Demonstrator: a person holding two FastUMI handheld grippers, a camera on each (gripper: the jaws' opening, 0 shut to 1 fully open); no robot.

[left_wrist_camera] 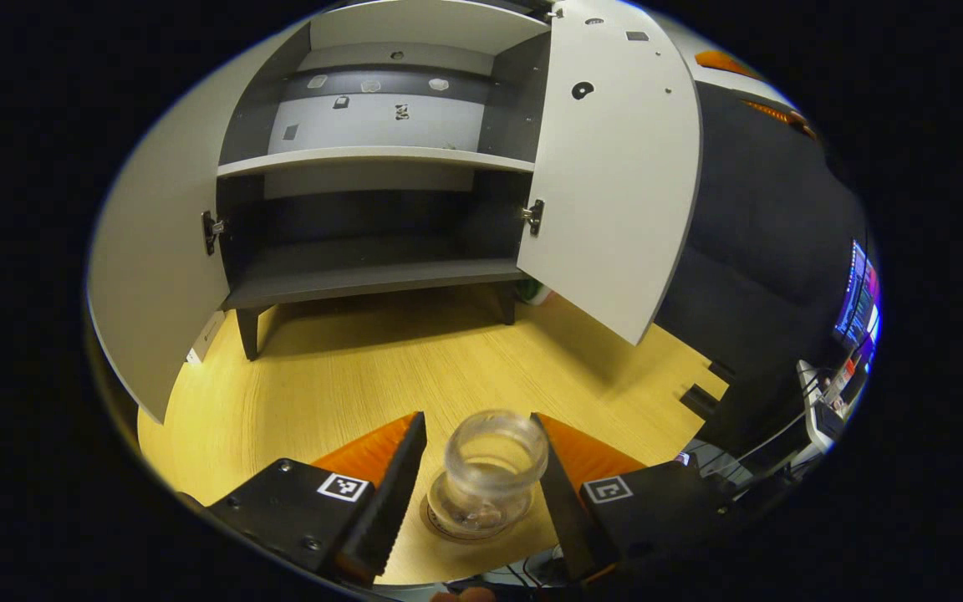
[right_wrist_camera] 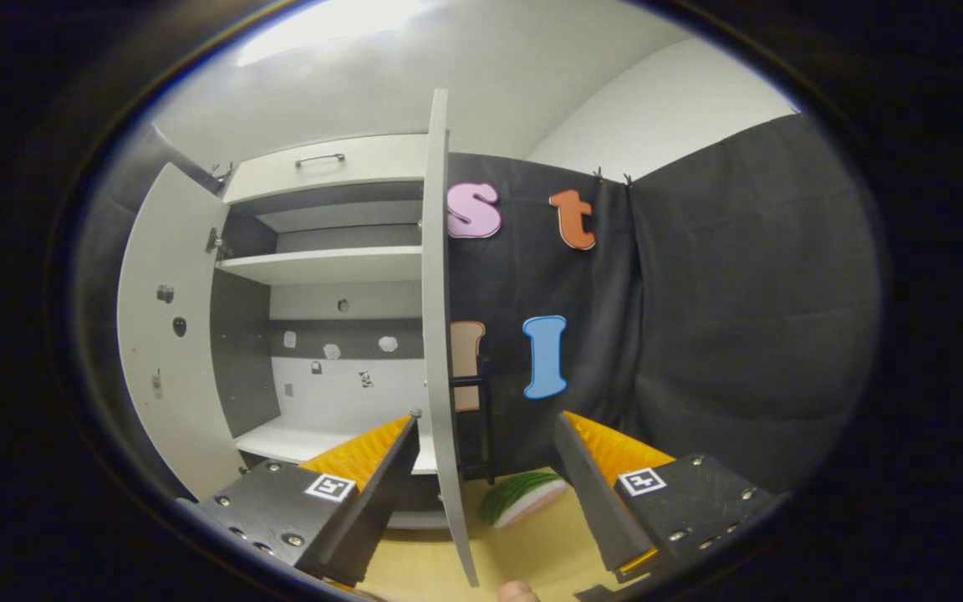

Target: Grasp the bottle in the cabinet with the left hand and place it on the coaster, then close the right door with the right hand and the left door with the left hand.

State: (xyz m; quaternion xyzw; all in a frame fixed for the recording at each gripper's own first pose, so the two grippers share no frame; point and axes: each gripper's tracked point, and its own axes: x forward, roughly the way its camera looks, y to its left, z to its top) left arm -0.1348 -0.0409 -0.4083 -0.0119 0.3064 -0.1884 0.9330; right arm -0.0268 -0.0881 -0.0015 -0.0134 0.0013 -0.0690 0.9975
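Note:
A clear bottle stands upright on a round brown coaster on the wooden table. My left gripper is open around it, with a gap on the left side; the right finger is at or very near the bottle. Beyond it, the cabinet has its left door and right door both swung open, and its shelves are bare. In the right gripper view my right gripper is open, and the right door stands edge-on between its fingers, close to the left one.
The cabinet stands on short legs on the yellow wooden table. A watermelon-slice toy lies by the cabinet's right foot. A lit monitor and cables sit past the table's right edge. Dark cloth hangs behind and to the right.

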